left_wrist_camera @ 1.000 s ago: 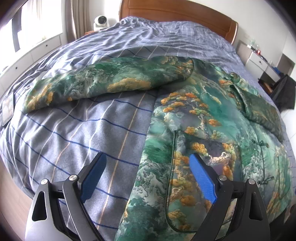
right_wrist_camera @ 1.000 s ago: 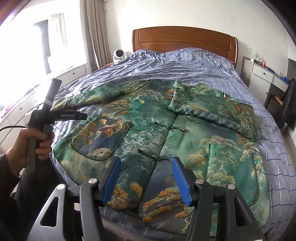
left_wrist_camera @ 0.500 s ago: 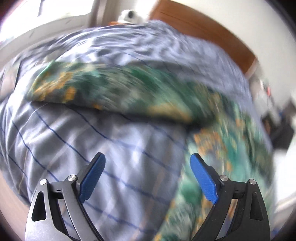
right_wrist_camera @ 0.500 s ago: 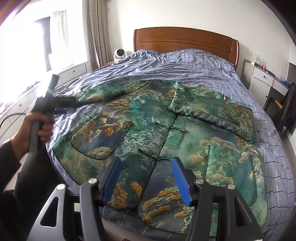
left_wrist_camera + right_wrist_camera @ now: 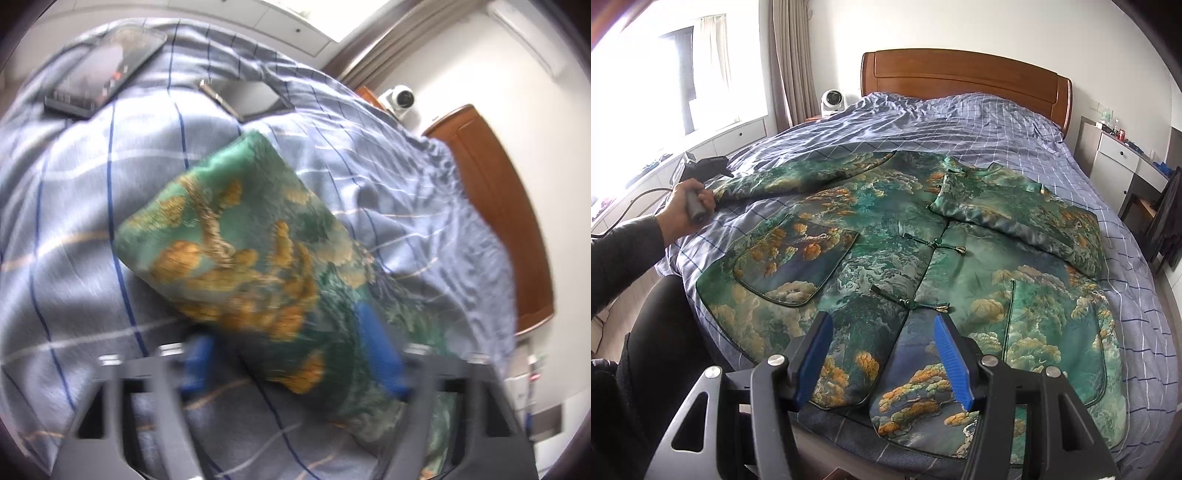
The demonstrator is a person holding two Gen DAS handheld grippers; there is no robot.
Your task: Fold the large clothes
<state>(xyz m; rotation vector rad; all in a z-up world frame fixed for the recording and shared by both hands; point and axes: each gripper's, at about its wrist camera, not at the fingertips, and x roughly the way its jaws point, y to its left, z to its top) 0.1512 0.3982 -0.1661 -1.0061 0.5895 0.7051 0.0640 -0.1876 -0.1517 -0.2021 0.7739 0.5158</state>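
A large green brocade jacket (image 5: 886,236) with gold clouds lies face up on the bed. Its right sleeve (image 5: 1015,218) is folded across the chest. Its left sleeve (image 5: 805,177) stretches out to the left. In the left wrist view the sleeve's cuff end (image 5: 229,236) fills the middle, blurred. My left gripper (image 5: 291,365) is open, its blue pads on either side of the sleeve, close over it. It shows in the right wrist view (image 5: 701,170) held at the cuff. My right gripper (image 5: 882,362) is open and empty above the jacket's hem.
The bed has a blue checked cover (image 5: 960,122) and a wooden headboard (image 5: 964,77). A phone (image 5: 107,70) and a tablet (image 5: 255,99) lie on the cover beyond the cuff. A small white fan (image 5: 833,101) stands at the left of the headboard, a white desk (image 5: 1119,155) at the right.
My left gripper has swung left from beside the jacket body to the cuff end of the outstretched sleeve. My right gripper has stayed in place.
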